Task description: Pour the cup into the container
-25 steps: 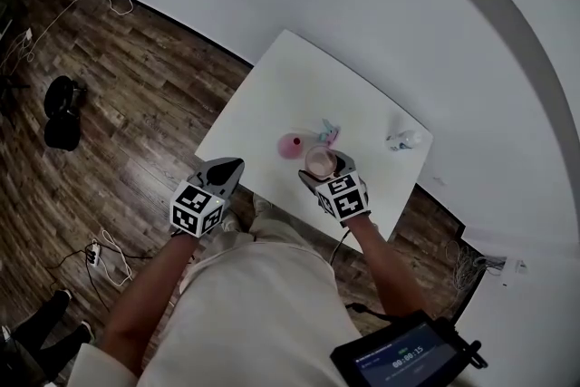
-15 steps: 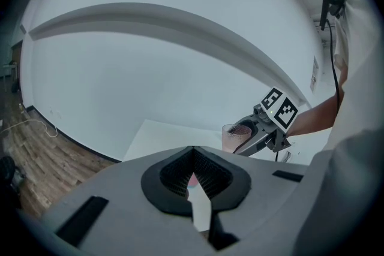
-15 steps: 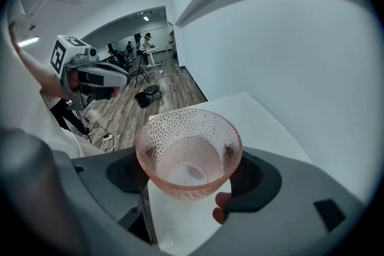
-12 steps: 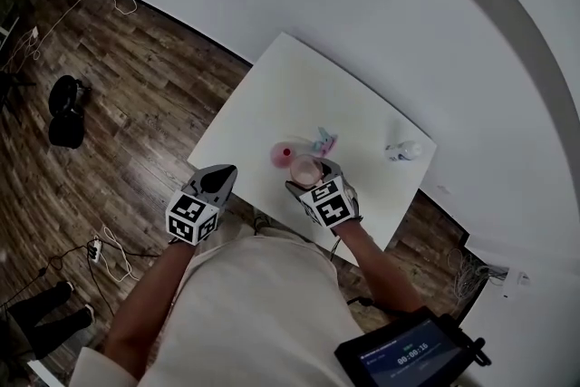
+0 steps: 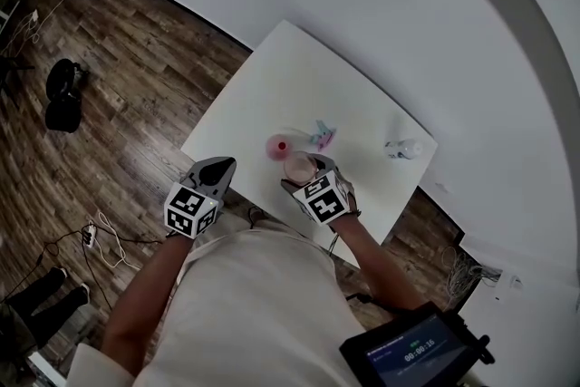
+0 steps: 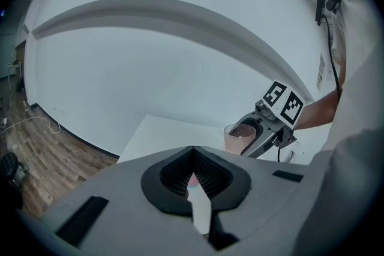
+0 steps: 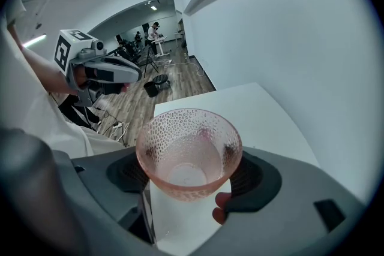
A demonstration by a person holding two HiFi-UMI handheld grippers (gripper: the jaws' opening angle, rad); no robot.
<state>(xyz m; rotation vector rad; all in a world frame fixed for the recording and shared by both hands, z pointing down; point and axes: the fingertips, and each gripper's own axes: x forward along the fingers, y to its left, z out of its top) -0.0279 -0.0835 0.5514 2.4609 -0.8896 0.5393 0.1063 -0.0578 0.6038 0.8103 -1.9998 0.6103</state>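
Cup (image 5: 299, 168) in right gripper (image 5: 302, 173) over table's (image 5: 290, 77) near side, container (image 5: 279, 147) just beyond, left gripper (image 5: 217, 168) leftward.

Two grippers (image 5: 220, 169) (image 5: 303, 176), one cup (image 5: 297, 167), one container (image 5: 278, 147), one table (image 5: 272, 91).

Pink translucent cup (image 7: 189, 153): dimpled, glossy, glass-like. White table (image 5: 299, 95): smooth, matt. Dark floor (image 5: 136, 59): grained wood planks.

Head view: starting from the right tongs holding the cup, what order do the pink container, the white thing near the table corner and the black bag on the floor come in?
1. Pink container, on the table just beyond the right tongs.
2. White thing, near the table's right corner.
3. Black bag, on the floor far to the left.
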